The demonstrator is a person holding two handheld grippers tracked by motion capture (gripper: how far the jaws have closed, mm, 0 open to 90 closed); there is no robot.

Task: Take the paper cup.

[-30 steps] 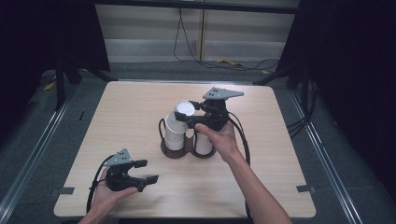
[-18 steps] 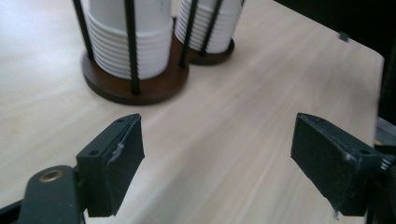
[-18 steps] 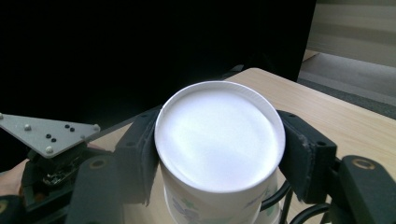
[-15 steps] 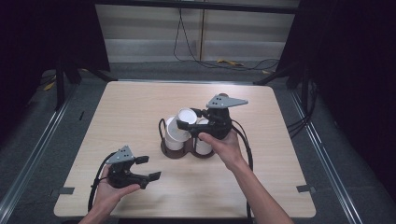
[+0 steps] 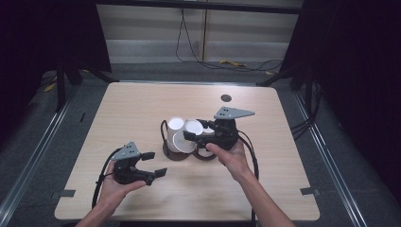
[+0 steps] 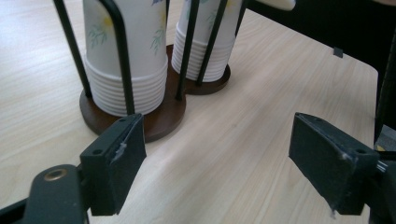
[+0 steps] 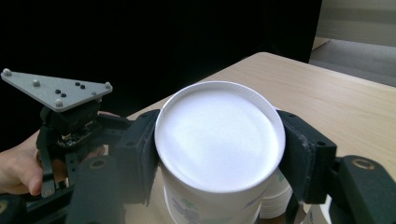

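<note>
The right hand point(image 5: 230, 158) reaches in over the middle of the surface point(image 5: 142, 109), its right tool point(image 5: 195, 137) held level and clenched on a paper cup point(image 7: 219, 149) just above the wire cup holder point(image 5: 179, 152). The cup is white, upside down with its flat bottom showing, and carries a small flower print on its side. The left tool point(image 5: 153, 164) rests low in the left hand point(image 5: 116, 187) near the front edge, jaws spread wide and released.
</note>
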